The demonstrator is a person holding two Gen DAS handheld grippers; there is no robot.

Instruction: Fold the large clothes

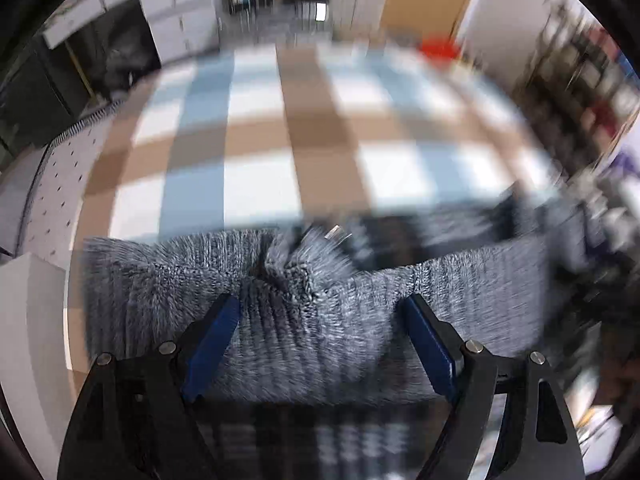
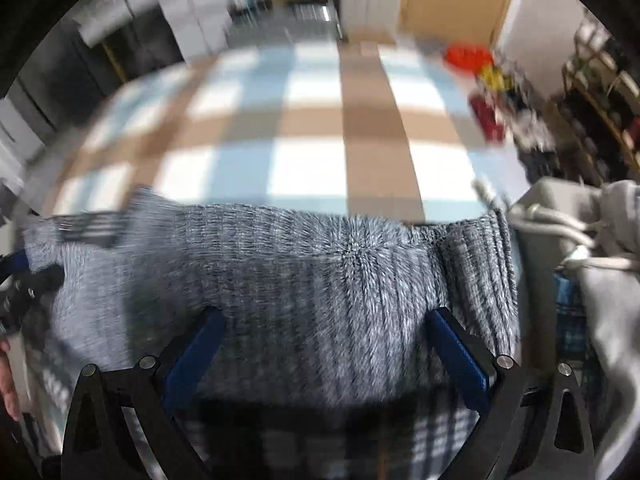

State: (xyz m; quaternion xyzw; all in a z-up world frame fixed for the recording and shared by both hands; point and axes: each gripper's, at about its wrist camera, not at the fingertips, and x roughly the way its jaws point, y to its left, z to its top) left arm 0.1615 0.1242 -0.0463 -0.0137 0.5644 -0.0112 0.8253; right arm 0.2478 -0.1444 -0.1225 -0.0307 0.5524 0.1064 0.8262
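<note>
While both tongs, left tongs (image 1: 320,312) and right tongs (image 2: 326,326), stand wide apart, the grey ribbed knit sweater (image 1: 304,320) lies directly under them, long axis crosswise, on the near edge of the blue-and-tan checked bench (image 1: 260,128); neither hand is nearer.

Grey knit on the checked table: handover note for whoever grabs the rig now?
Left gripper: jaws wide, grey knit beneath and between them; pads not visibly pinching.
Right gripper: jaws equally wide over the same knit, no pinch seen.
Knit lies at the near edge of the checked tablecloth, bunched near the left gripper, a dark plaid layer underneath. Pale garments are piled to the right.
Done: hard to judge; frames are blurred.
Left: smooth it, then likely fold.
</note>
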